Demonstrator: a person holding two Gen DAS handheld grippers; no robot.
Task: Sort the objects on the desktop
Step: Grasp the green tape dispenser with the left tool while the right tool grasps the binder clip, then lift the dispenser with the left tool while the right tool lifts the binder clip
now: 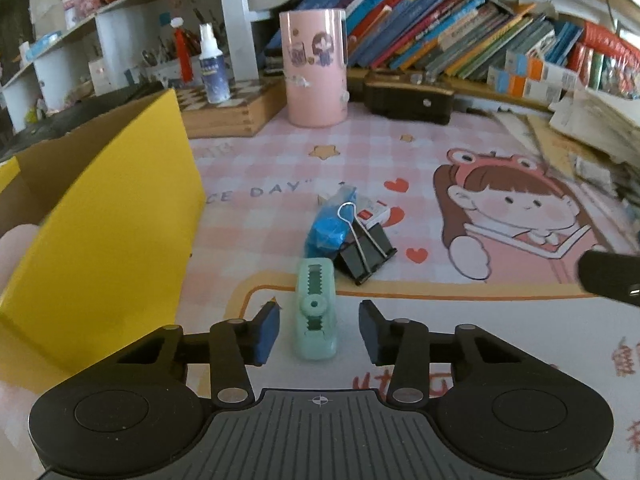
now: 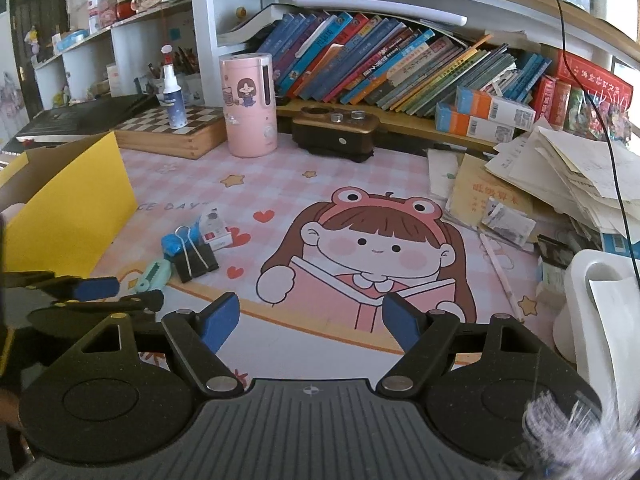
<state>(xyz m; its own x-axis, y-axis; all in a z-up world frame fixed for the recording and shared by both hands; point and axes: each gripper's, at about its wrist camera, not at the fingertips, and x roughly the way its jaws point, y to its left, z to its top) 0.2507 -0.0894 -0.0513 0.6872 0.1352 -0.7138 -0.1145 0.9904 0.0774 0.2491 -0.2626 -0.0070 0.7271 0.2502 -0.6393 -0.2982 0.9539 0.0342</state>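
Note:
A mint-green correction-tape dispenser [image 1: 316, 312] lies on the pink cartoon desk mat [image 1: 440, 148], between the fingers of my left gripper [image 1: 319, 312]. A gap shows on each side of it, so the blue pads [image 1: 266, 330] do not press on it. Just beyond lie a black binder clip [image 1: 366, 254], a crumpled blue packet [image 1: 328, 228] and a small white-and-red box [image 1: 372, 210]. In the right wrist view the same pile [image 2: 192, 252] sits to the left. My right gripper [image 2: 310, 304] hovers open over the mat with nothing between its fingers.
An open yellow cardboard box [image 1: 100, 220] stands close on the left. A pink cylinder [image 1: 314, 68], a chessboard box [image 1: 224, 108] and a dark device [image 1: 408, 98] line the back under a row of books. Loose papers [image 2: 560, 176] and a white holder [image 2: 600, 312] crowd the right.

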